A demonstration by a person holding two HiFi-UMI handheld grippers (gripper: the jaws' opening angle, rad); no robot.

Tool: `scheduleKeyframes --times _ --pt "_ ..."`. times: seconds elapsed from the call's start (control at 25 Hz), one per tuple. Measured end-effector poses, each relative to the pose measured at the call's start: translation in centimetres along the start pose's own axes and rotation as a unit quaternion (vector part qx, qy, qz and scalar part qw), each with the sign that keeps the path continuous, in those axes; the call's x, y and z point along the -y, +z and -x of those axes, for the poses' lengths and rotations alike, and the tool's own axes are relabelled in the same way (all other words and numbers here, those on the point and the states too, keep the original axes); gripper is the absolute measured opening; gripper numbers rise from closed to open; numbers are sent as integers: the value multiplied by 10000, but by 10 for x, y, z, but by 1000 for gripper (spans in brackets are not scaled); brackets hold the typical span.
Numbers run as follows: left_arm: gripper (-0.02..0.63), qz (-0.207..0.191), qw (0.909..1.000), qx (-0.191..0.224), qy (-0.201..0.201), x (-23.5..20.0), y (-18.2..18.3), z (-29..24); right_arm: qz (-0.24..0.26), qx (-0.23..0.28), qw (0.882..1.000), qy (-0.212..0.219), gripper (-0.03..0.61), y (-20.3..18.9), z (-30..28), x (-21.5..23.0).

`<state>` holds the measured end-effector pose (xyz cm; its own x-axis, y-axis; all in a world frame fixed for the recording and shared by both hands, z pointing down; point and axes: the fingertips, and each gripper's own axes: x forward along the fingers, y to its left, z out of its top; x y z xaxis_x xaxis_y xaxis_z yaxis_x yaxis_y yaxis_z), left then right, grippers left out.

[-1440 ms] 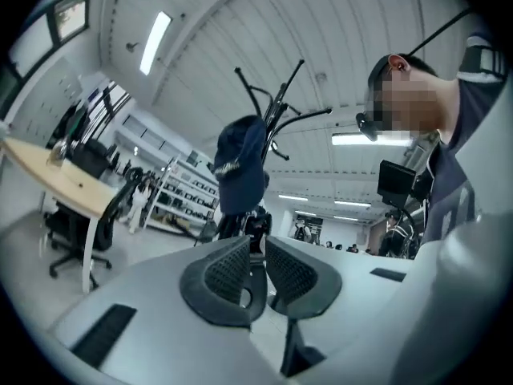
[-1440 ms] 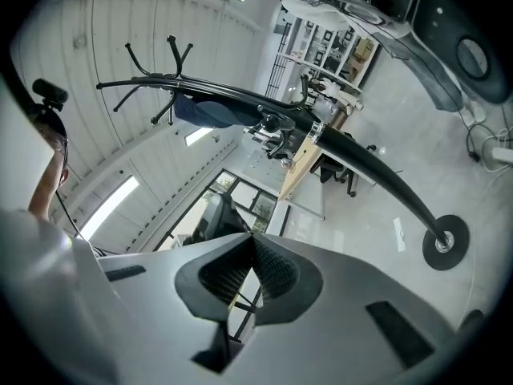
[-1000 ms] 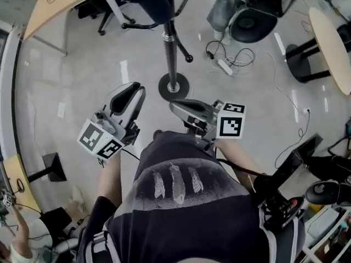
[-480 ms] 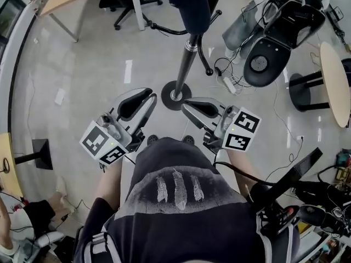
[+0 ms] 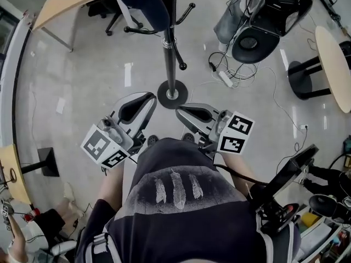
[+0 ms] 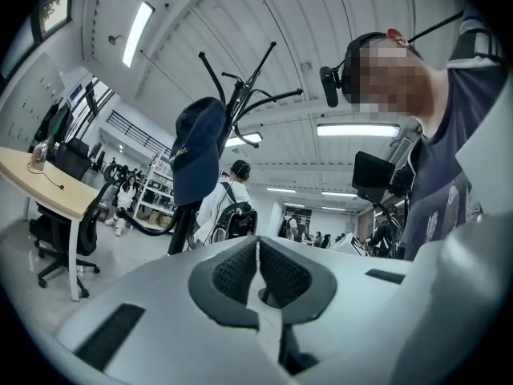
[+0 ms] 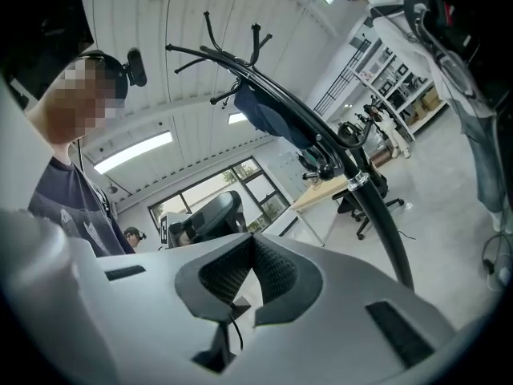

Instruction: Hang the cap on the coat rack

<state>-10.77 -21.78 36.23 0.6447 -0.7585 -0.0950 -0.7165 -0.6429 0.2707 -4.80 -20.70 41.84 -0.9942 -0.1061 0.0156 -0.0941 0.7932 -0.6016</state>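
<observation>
The dark blue cap [image 5: 143,1] hangs on an upper hook of the black coat rack [image 5: 171,53], whose round base [image 5: 173,95] stands on the floor just ahead of me. In the left gripper view the cap [image 6: 196,155] droops from the rack's hooks [image 6: 248,87]. The right gripper view shows the cap [image 7: 272,119] beside the slanting pole [image 7: 377,215]. My left gripper [image 5: 147,98] and right gripper [image 5: 181,110] are held low in front of my torso, apart from the rack. Both are shut with nothing between the jaws.
A wooden desk [image 5: 66,4] and an office chair [image 5: 109,10] stand at the back left. A black chair [image 5: 263,21] and a round table [image 5: 334,64] are at the right. A power strip with cables [image 5: 225,78] lies on the floor. A person [image 5: 16,240] is at the lower left.
The head camera has swayed, so the rack and room shift in view. Both grippers stay low, shut and empty. The cap stays on the rack.
</observation>
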Motion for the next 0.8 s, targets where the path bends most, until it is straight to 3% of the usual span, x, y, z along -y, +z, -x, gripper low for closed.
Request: scheduleKeyframes --times 0.04,0.24,0.52,0.8 --pt "6 23 10000 -44 -11 4 -2 -5 -64 -1 10000 21 5 -1 4 1" --pt "6 10 9995 -295 95 19 -14 -23 -264 -40 9996 133 5 -1 23 7" --pt "6 311 9967 -525 543 30 -41 -12 -492 -392 9969 479 5 -24 27 4" --pt "6 280 9972 -538 446 25 -41 6 -465 -417 9971 433 5 -37 13 -6"
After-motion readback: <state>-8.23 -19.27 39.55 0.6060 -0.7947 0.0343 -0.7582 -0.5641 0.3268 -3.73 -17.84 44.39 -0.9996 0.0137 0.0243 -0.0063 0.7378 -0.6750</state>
